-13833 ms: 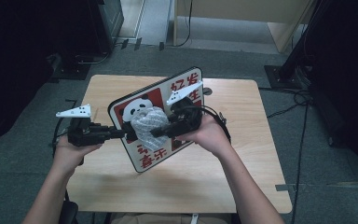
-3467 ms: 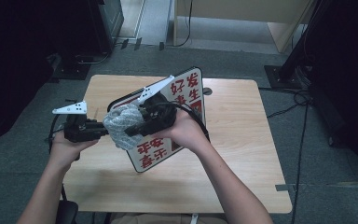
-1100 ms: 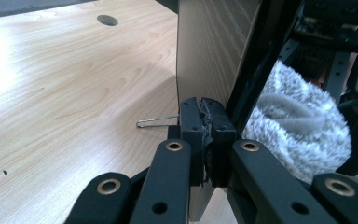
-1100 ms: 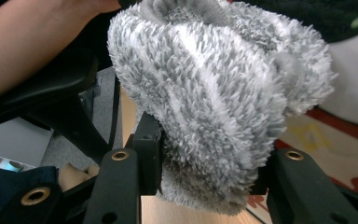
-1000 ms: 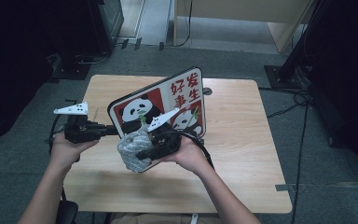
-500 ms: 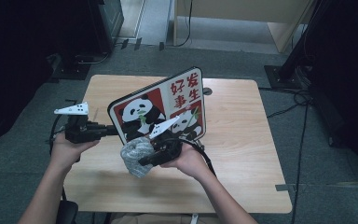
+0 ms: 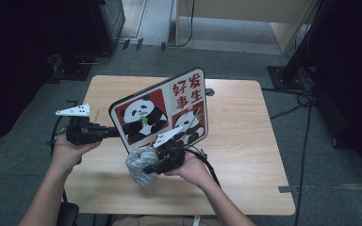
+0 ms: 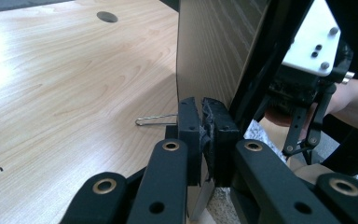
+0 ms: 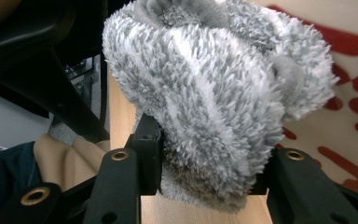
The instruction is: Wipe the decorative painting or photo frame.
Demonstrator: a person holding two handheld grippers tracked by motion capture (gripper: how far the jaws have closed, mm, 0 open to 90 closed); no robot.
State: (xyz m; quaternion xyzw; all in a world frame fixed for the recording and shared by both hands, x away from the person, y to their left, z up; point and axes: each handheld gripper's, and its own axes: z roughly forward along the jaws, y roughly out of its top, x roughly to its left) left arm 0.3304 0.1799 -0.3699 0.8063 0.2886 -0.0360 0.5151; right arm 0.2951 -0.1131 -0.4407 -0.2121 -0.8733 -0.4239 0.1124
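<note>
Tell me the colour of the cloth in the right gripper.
Grey and white fluffy cloth, best in the right gripper view.

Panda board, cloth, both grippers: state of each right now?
panda board: tilted up on its lower edge, clamped at its left edge
grey fluffy cloth: bunched in a wad, held at the board's lower edge
left gripper: shut on the board's edge
right gripper: shut on the cloth
table: bare light wood, small hole near its far edge

The left gripper [image 7: 104, 133], held level at nine o'clock and pointing toward three, has its jaws clamped tight, while the right gripper [image 7: 146, 168], low at six o'clock, has its jaws squeezed inward.
</note>
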